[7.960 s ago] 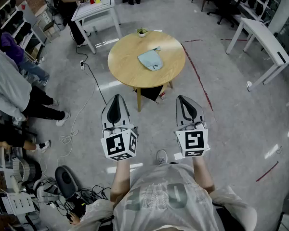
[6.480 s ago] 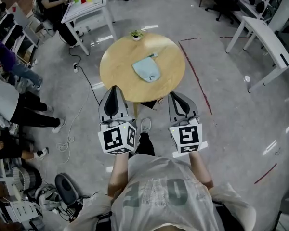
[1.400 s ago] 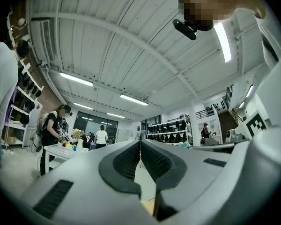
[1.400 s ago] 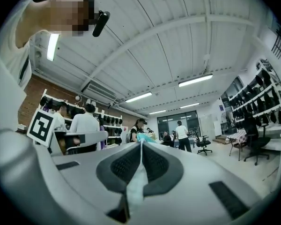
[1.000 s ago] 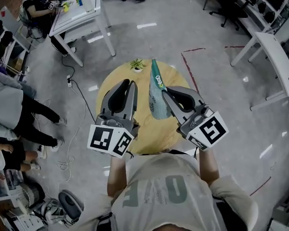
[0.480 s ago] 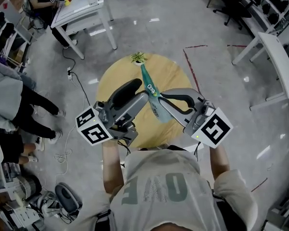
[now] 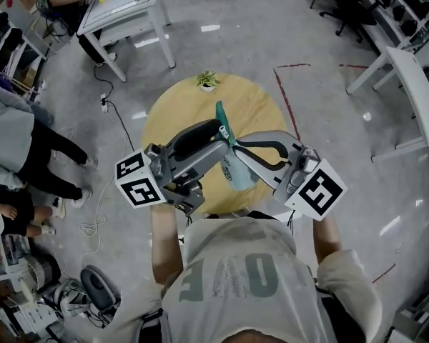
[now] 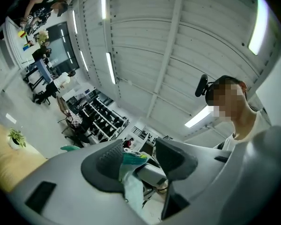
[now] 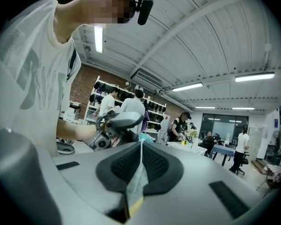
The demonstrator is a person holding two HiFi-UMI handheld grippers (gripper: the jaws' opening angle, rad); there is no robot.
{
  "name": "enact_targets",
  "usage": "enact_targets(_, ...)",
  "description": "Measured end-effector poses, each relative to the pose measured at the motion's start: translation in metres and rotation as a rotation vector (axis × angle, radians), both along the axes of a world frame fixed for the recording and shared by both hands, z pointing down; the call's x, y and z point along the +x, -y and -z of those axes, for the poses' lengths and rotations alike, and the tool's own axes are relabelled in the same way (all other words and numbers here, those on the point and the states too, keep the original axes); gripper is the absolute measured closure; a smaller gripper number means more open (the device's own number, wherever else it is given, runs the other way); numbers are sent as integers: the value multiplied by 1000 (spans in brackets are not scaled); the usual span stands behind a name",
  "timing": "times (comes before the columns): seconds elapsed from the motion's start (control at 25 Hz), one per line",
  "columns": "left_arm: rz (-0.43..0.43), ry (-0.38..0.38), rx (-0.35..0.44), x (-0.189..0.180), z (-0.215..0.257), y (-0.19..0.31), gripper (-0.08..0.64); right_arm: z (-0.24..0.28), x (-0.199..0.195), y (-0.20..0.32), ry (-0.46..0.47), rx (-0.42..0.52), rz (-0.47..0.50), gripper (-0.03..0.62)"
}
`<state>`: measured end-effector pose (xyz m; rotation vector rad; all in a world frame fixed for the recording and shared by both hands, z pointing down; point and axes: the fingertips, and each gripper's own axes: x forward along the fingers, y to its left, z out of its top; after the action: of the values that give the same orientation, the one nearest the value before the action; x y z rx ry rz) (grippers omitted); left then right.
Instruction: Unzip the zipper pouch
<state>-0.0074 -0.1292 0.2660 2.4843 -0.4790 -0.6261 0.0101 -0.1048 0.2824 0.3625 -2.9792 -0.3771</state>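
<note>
— Grey workshop floor (image 7: pixel 322 156) all round, and a round wooden table (image 7: pixel 173 113) straight below, with a small potted plant (image 7: pixel 208 81) at its far edge. Where is the pouch?
— Up in the air over the table, clear of the wood. The pale blue pouch (image 7: pixel 234 171) hangs on edge between the two tools, and its teal end sticks up toward the potted plant.
— Which one has hold of it?
— The right gripper (image 9: pixel 140 148). Its pads are pressed together on a fold of the cloth, which runs as a thin line down the middle between them.
— And the left gripper (image 8: pixel 141 159)?
— Its jaws have just been opening and stand wide apart. The teal-trimmed end of the pouch sits between them, close to one pad, but the pads do not squeeze it.
— How do the two stand to each other?
— They come in from opposite sides, and their tips meet at the pouch above the middle of the table.
</note>
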Motion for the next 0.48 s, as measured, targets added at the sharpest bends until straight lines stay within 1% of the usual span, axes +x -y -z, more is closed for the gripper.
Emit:
enact_targets(0.16,-13,-30,15,-6,6,-1,337,-3,-1,1,-19,8,-13,558)
enact_targets(0.24,-11,-51,19,-8,8,-2,363,-4,1,1,-25,11,-26,557)
enact_targets(0.32,-17,-61,25,-8,9,-3,417,-7,4,4,-40,16,-41,558)
enact_targets(0.48,-28,3,31,5,3,-2,428,-9,6,8,-41,25,-63,558)
